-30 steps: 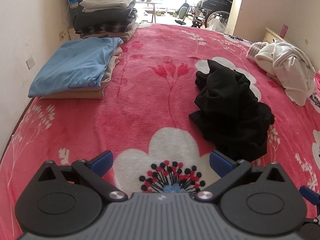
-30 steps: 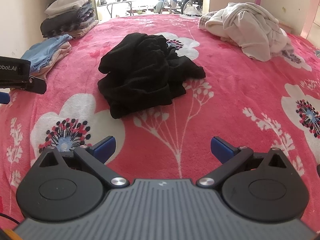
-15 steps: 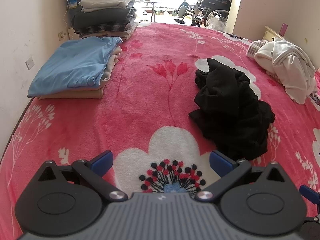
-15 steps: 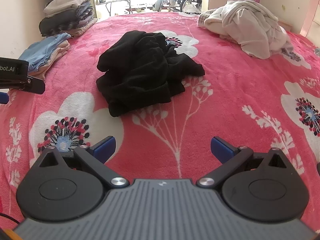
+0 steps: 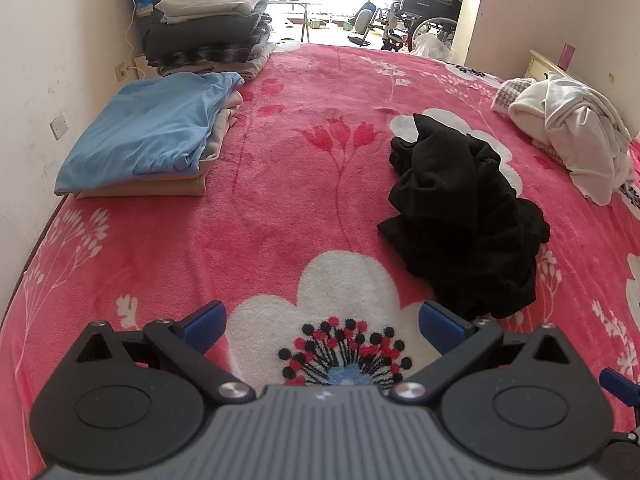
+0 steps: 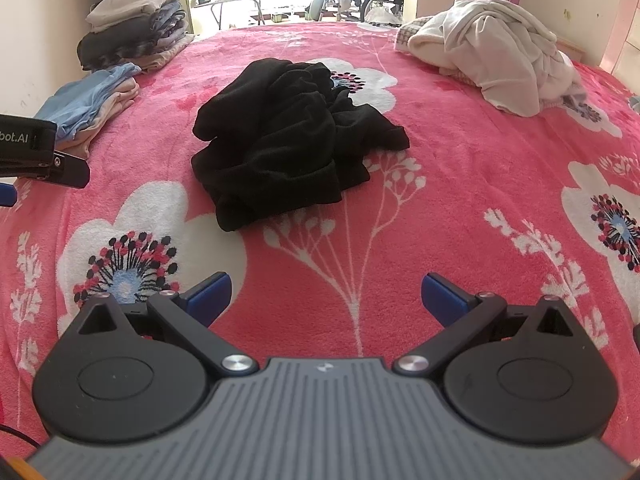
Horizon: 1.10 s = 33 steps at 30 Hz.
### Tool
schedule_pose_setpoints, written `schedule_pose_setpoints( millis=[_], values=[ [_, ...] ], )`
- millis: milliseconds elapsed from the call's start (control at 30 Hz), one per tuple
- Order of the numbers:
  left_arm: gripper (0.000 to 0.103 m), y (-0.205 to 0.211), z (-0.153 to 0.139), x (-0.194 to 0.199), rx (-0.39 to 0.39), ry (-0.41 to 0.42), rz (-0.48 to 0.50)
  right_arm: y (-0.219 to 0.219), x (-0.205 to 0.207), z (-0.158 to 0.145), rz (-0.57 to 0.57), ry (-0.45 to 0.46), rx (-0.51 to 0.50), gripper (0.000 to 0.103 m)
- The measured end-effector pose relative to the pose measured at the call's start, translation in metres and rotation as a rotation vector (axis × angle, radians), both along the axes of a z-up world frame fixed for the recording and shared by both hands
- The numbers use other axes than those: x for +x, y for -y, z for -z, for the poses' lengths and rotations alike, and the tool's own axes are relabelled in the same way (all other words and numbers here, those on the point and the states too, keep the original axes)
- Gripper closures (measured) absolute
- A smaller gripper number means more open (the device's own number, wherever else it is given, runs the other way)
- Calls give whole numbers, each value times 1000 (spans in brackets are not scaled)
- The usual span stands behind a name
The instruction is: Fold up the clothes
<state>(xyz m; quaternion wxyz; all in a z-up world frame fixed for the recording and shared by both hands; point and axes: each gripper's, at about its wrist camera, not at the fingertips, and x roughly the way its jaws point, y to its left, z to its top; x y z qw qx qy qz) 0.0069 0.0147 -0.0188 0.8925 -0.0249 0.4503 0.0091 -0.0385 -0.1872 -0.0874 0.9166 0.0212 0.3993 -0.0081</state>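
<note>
A pink floral bed (image 5: pixel 280 184) carries a crumpled black garment (image 6: pixel 288 140). Both grippers, left gripper (image 5: pixel 322 326) and right gripper (image 6: pixel 324 300), hover with fingers (image 6: pixel 210 294) wide and empty, the garment ahead, apart.

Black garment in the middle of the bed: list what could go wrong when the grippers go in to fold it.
1. The black garment lies bunched in layers, so a pinch by the open right gripper may take several folds, not one edge.
2. The open left gripper sits near the heap's lower corner; a pull could drag it across the fleece blanket without spreading it.
</note>
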Motion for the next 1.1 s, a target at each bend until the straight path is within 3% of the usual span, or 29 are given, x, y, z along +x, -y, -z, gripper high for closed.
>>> schedule_pose_setpoints(
  millis=[433,833,1100],
  values=[
    [0,1,0,1,4,4,3,0,0,0,2,-1,-3,1],
    [0,8,5,-1,-27,88,46,2,-3,0,-9,29,6,1],
    [0,19,27,19,-108,107,134,14,-6,-2,1,162,4,1]
  ],
)
